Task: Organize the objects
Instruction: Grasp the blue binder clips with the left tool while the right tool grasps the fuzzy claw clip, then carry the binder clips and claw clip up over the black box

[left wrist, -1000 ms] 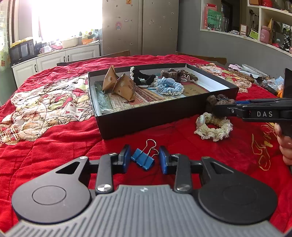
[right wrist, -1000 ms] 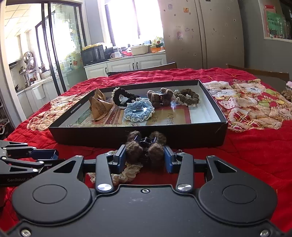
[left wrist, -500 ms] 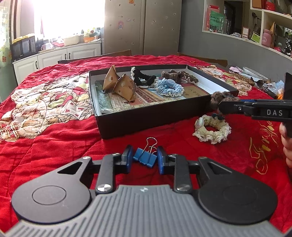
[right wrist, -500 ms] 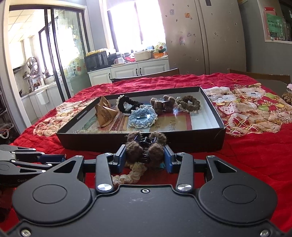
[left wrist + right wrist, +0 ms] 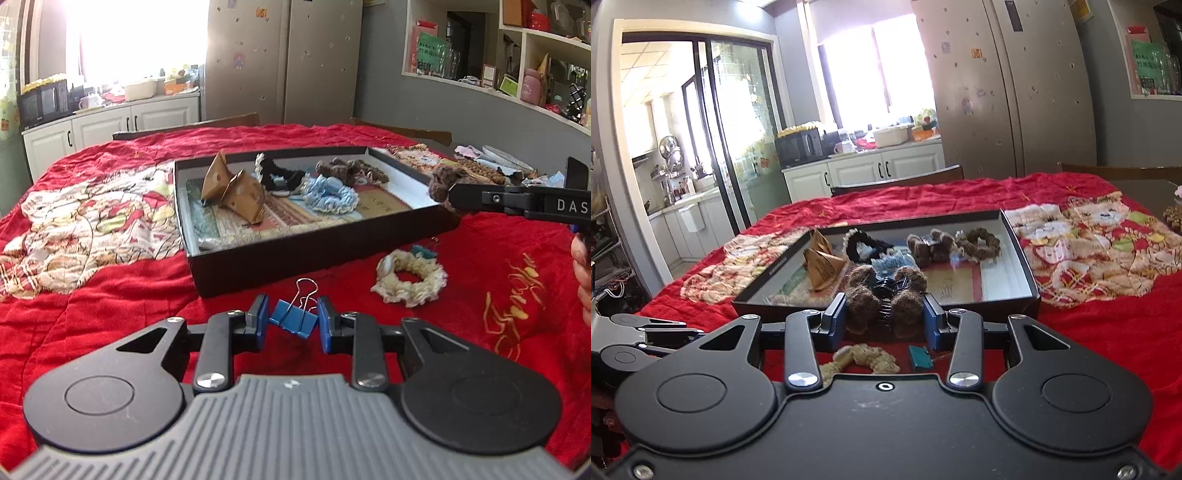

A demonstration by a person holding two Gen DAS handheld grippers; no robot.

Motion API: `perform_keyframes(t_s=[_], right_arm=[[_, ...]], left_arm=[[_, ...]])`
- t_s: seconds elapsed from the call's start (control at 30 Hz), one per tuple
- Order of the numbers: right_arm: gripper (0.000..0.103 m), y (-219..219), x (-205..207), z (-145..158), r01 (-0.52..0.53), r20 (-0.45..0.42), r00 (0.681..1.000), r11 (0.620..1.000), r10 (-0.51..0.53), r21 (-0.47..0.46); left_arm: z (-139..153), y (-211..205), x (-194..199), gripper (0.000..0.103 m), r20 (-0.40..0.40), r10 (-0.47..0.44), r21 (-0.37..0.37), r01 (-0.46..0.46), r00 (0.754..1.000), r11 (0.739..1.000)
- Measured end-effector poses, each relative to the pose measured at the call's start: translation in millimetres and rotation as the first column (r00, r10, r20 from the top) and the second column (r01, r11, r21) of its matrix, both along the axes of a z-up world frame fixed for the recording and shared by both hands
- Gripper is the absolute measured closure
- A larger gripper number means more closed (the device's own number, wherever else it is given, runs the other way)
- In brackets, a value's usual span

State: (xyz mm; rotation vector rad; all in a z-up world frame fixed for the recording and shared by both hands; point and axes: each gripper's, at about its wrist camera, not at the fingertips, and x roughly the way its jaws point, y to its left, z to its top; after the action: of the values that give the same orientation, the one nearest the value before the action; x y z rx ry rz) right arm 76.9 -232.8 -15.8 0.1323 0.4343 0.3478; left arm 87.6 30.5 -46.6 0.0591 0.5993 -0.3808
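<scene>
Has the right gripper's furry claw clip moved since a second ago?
Yes. The brown claw clip, held in the right gripper, rose above the black box front wall.

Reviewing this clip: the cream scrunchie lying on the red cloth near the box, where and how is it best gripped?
The cream scrunchie lies flat as an open ring. Probably best: come from above, pinching one side of the soft band, one finger inside the hole and one outside, on the side away from the teal clip at its far edge.
</scene>
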Motion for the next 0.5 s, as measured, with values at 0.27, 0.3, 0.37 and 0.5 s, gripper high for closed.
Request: perform_keyframes(t_s=[0.27,0.3,0.37,0.5], right_arm=[[0.063,-2,-12,18,-0.016,0.05,0.999,1.0,0.015,0.014],[0.063,-3,-14,20,-0.017,0.056,0.998,1.0,0.016,0.015],[0.063,-3,-15,25,-0.019,0.069,0.997,1.0,0.018,0.016],[0.063,-5,-17,35,-0.018,0.096,0.995,1.0,0.017,0.012]], left_arm=[[25,-4,-10,0.072,0.043,-0.005,-0.02,0.006,0.999,1.0],[29,-4,-11,0.072,0.049,-0.005,-0.024,0.007,0.999,1.0],[36,-4,-12,0.072,0.064,-0.005,-0.031,0.007,0.998,0.999],[49,-8,-10,0.072,0.095,-0.007,-0.034,0.01,0.995,0.999]])
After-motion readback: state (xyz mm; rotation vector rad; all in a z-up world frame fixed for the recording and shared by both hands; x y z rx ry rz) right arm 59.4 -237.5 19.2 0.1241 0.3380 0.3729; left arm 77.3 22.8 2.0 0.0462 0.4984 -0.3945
